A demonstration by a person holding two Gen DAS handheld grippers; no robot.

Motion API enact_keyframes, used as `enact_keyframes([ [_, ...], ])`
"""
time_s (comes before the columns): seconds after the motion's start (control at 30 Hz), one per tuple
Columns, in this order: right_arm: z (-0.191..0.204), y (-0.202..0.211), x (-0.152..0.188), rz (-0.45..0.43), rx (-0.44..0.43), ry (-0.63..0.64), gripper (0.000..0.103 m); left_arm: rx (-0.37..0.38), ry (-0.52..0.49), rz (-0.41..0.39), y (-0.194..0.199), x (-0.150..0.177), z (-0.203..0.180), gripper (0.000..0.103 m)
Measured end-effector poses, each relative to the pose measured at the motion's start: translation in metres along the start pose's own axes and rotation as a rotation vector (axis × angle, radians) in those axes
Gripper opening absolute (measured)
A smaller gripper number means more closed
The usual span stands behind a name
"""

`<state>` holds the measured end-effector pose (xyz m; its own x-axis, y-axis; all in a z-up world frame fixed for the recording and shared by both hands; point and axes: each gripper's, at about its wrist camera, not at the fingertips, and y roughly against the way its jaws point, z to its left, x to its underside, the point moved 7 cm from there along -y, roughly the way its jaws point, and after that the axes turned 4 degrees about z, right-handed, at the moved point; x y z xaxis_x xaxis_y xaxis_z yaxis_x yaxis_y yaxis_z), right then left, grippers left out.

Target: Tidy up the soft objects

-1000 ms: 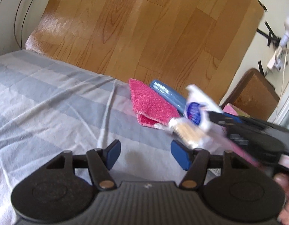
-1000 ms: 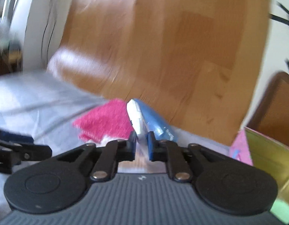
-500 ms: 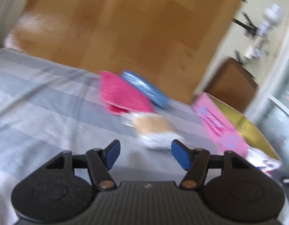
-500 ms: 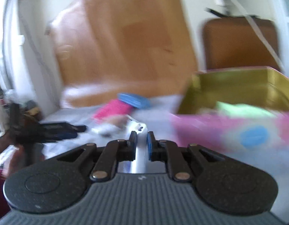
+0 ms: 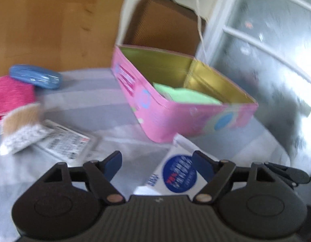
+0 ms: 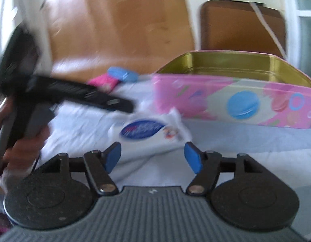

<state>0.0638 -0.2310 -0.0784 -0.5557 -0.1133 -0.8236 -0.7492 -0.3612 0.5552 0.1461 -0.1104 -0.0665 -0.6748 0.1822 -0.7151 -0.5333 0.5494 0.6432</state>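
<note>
A white soft packet with a blue oval label [image 6: 143,131] lies on the striped bedsheet just in front of the pink tin [image 6: 232,104]. My right gripper [image 6: 153,158] sits behind the packet with its jaws opening and nothing between the pads. My left gripper [image 5: 157,164] is also opening. The packet [image 5: 179,173] shows between its fingers, but the pads do not press it. A green cloth [image 5: 185,96] lies inside the tin [image 5: 155,121]. From the right wrist, the left gripper's fingers [image 6: 107,100] reach in over the packet, held by a hand [image 6: 24,141].
On the sheet to the left lie a pink cloth [image 5: 10,94], a blue case [image 5: 36,78], a bag of cotton swabs [image 5: 20,125] and a flat printed packet [image 5: 66,141]. A wooden headboard [image 5: 54,20] and a brown chair back [image 5: 165,20] stand behind. A white-framed glass door [image 5: 266,60] is on the right.
My right gripper swung from the cloths to the tin's front and opened, leaving the white packet on the sheet. My left gripper swung right toward the tin and opened wider.
</note>
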Motion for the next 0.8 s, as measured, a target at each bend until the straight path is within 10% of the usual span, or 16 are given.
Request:
enact_keyframes([
  [0.23, 0.021, -0.026, 0.003, 0.021, 0.03, 0.096, 0.073, -0.013, -0.12, 0.061, -0.023, 0.016, -0.024, 0.081],
  [0.4, 0.023, -0.027, -0.001, 0.007, 0.018, 0.096, 0.039, 0.126, -0.033, 0.08, -0.011, 0.024, -0.035, 0.077],
  [0.8, 0.047, 0.004, -0.029, -0.202, 0.041, 0.222, 0.024, 0.067, -0.064, -0.08, 0.051, 0.01, -0.055, 0.073],
])
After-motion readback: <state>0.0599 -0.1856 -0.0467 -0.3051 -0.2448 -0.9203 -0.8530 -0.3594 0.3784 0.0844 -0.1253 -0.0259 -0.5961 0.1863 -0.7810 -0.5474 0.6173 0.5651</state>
